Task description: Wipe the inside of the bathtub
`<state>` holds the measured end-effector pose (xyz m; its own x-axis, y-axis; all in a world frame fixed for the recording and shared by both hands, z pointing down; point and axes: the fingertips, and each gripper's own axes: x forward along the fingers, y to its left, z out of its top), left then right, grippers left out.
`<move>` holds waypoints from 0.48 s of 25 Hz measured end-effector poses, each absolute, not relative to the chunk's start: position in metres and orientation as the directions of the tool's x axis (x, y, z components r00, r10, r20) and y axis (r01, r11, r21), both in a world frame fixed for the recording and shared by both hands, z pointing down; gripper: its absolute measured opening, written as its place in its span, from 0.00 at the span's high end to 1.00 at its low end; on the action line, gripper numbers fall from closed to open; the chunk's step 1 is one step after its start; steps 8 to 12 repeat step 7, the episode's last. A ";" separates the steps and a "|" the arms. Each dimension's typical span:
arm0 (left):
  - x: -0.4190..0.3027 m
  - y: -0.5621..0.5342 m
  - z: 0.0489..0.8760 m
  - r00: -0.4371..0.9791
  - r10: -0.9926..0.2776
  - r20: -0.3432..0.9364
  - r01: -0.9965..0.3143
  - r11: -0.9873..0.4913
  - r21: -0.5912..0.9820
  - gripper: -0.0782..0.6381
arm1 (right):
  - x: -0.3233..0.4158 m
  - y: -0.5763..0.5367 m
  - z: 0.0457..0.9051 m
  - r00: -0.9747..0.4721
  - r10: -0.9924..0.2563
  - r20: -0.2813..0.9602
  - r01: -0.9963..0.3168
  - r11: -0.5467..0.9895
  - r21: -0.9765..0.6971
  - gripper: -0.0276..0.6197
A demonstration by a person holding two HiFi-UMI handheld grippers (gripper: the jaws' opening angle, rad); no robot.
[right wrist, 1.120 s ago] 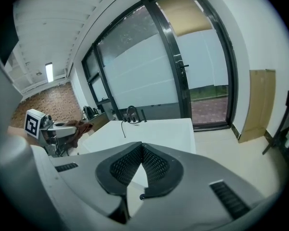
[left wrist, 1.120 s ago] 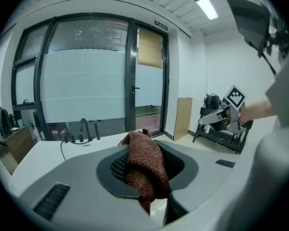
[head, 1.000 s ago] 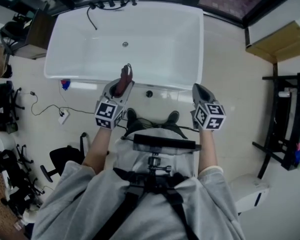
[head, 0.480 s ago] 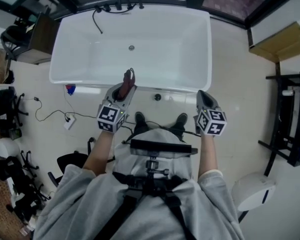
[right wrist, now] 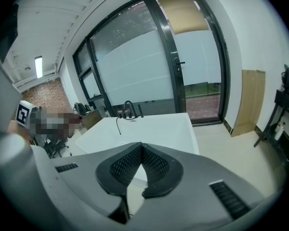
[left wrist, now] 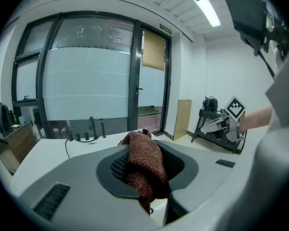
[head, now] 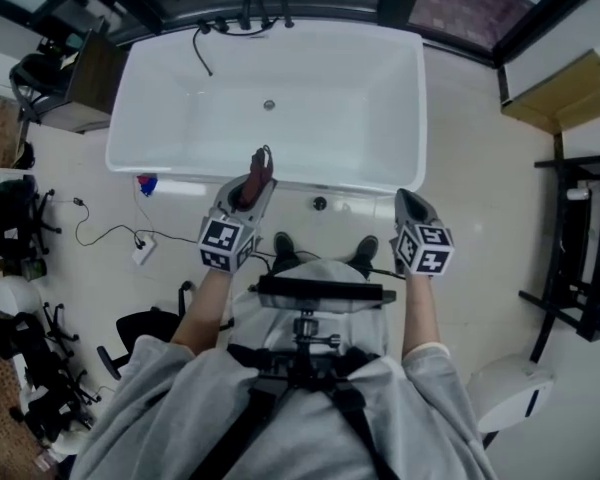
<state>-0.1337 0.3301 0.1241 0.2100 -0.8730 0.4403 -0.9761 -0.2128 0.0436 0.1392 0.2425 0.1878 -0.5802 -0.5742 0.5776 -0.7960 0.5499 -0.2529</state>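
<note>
A white bathtub [head: 400, 88] lies ahead of me with a drain [head: 269, 105] in its floor and dark taps [head: 250, 13] at its far rim. My left gripper [head: 255, 173] is shut on a brown knitted cloth [head: 253, 175] and hovers over the tub's near rim. The cloth [left wrist: 143, 165] hangs down between the jaws in the left gripper view. My right gripper [head: 408, 200] is held just short of the near rim, right of the left one. Its pads [right wrist: 154, 165] meet at the tips with nothing between them. The tub [right wrist: 159, 129] lies beyond them.
A black hose [head: 202, 48] drapes from the taps into the tub. A wooden cabinet [head: 80, 78] stands left of the tub, with chairs [head: 130, 328] and a cable [head: 100, 233] on the floor. A black rack [head: 585, 248] stands right. My shoes [head: 320, 251] touch the tub's base.
The tub has shifted slightly down and right in the head view, as my head moved. Both grippers keep their pose at the near rim, the left still holding the cloth.
</note>
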 end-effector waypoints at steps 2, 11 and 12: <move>-0.136 0.332 0.123 0.201 -0.875 0.440 -0.978 -0.203 0.043 0.75 | 0.137 0.240 0.187 -0.582 -0.571 0.578 -0.793 0.556 -0.249 0.95; -0.139 0.334 0.125 0.188 -0.874 0.448 -0.980 -0.194 0.034 0.75 | 0.137 0.236 0.186 -0.587 -0.566 0.579 -0.787 0.568 -0.243 0.95; -0.139 0.334 0.125 0.188 -0.874 0.448 -0.980 -0.194 0.034 0.75 | 0.137 0.236 0.186 -0.587 -0.566 0.579 -0.787 0.568 -0.243 0.95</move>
